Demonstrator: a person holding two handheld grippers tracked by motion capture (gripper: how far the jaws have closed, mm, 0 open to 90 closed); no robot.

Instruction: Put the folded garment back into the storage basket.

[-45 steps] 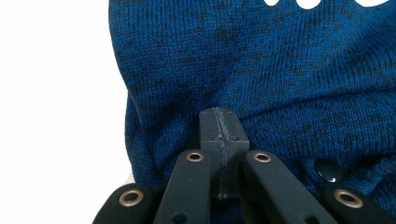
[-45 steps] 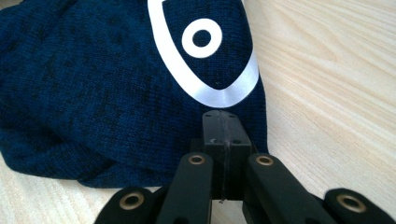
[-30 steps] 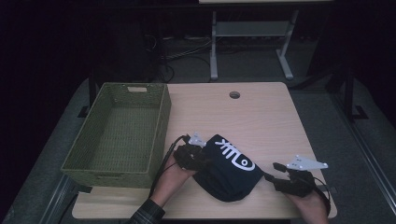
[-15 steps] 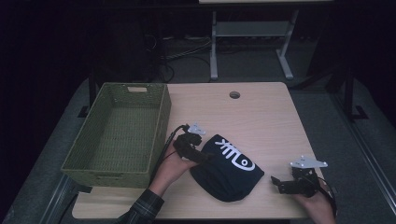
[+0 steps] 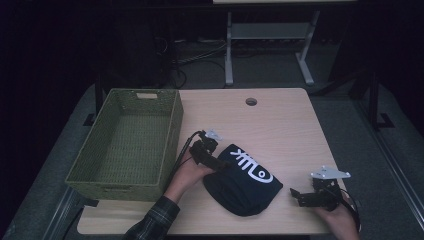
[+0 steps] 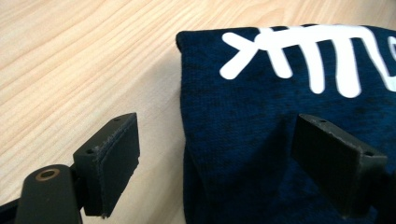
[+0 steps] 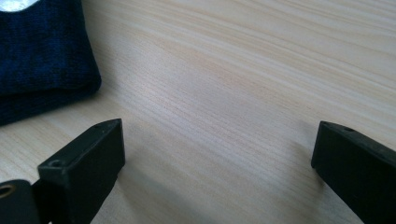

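Both claws just opened, left claw shifted along folded garment, right claw lower

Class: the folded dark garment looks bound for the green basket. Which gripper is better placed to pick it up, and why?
Probably the left gripper: its open jaws straddle the edge of the folded garment, next to the green basket. The right gripper, also open, stands apart over bare table.

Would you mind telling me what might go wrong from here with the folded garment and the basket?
1. The left gripper is open, its jaws astride the edge of the folded dark garment; closing there may pinch only the top layers, so the fold could fall open when lifted.
2. The right gripper is open over bare table, apart from the garment, so one side may sag on the way to the green basket.
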